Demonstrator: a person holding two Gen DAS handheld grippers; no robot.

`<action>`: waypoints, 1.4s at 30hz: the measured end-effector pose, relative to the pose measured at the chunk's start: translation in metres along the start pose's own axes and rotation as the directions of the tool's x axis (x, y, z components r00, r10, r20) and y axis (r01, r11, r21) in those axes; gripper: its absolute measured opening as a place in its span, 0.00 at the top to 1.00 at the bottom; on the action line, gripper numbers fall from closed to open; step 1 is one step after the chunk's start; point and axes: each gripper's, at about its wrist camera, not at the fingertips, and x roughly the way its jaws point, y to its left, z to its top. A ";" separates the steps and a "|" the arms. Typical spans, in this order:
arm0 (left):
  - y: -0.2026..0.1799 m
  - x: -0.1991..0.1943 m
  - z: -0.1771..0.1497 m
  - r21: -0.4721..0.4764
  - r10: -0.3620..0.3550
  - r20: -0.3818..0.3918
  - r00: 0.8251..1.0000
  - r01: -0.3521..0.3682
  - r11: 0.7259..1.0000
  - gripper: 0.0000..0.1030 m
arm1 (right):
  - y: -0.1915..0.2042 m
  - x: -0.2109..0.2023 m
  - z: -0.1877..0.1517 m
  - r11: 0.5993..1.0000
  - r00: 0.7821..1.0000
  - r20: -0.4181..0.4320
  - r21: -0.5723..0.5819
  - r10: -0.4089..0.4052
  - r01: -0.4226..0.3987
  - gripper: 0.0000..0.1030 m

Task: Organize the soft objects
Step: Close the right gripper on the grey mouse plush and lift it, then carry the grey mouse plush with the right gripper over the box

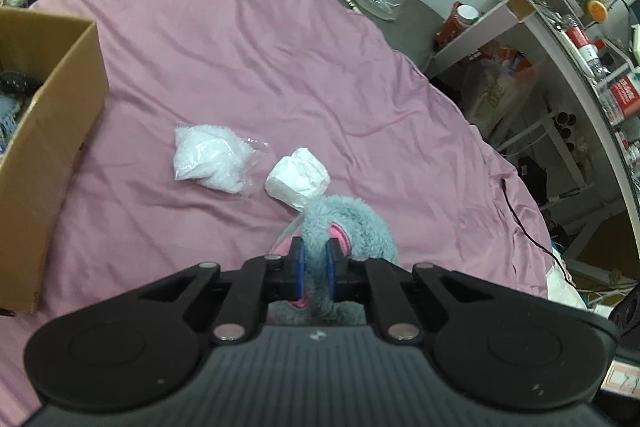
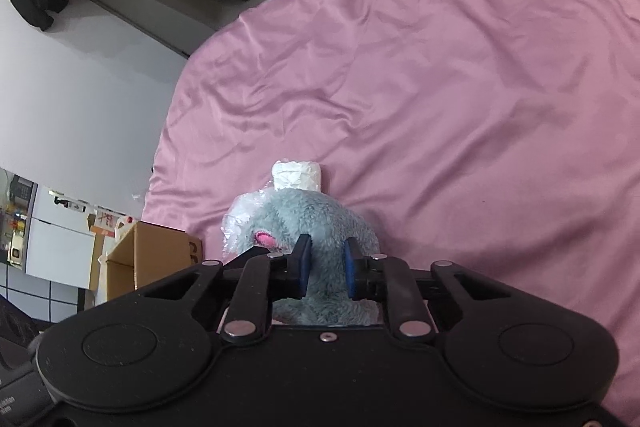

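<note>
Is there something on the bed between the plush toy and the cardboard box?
Both grippers hold the plush toy. Toward the cardboard box, a white plastic bag and a white roll lie on the pink sheet; lifted over them, nothing visible blocks it.

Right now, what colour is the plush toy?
Grey-blue plush toy with pink patches, clearest in right wrist view.

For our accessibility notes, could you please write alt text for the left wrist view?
The left claw is shut on a fluffy grey-blue plush toy with pink patches over a wrinkled pink bedsheet. Beyond lie a white wadded roll and a clear bag of white stuffing; an open cardboard box stands left.
</note>
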 end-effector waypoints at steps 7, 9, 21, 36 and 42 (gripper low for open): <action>0.001 -0.022 -0.005 0.020 -0.025 0.021 0.999 0.024 1.000 0.91 | 0.014 -0.024 -0.019 0.999 0.998 0.058 -0.036 -0.002 0.004 0.84; 0.001 -0.030 -0.006 0.033 -0.031 0.032 0.999 0.030 0.999 0.92 | 0.016 -0.033 -0.022 0.999 0.997 0.077 -0.032 0.009 -0.007 0.85; 0.011 -0.069 -0.010 0.047 -0.053 0.069 0.996 0.049 0.998 0.92 | 0.039 -0.058 -0.042 0.996 0.991 0.120 -0.073 0.051 -0.043 0.86; 0.050 -0.113 -0.006 0.031 -0.055 0.122 0.991 0.051 0.998 0.92 | 0.091 -0.067 -0.075 0.986 0.987 0.146 -0.161 0.063 -0.039 0.86; 0.071 -0.130 0.008 0.021 -0.065 0.148 0.987 0.062 0.998 0.92 | 0.122 -0.065 -0.081 0.980 0.985 0.153 -0.191 0.079 -0.049 0.86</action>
